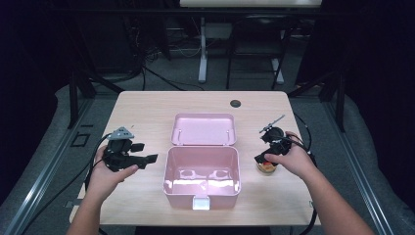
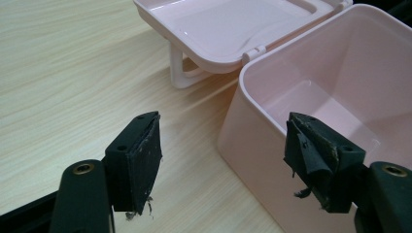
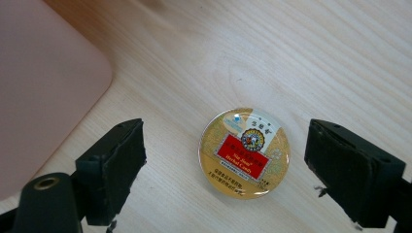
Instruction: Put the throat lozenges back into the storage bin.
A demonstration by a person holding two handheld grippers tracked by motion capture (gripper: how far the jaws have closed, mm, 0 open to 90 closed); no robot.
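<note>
Pale wood-grain table (image 1: 147, 105) carries an open pink box (image 1: 201, 195). To the box's right lies a round gold tin (image 3: 244, 153), flat on the table, directly between the spread, untouching jaws of the right gripper (image 3: 226, 170). Its red label's print is too small to read. Left gripper (image 2: 221, 160) gapes empty beside the box wall.

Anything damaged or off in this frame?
Only wear: the left gripper pads are frayed, torn edges with threads hanging. The pink box stands open and empty, the round tin lies flat, label up.
</note>
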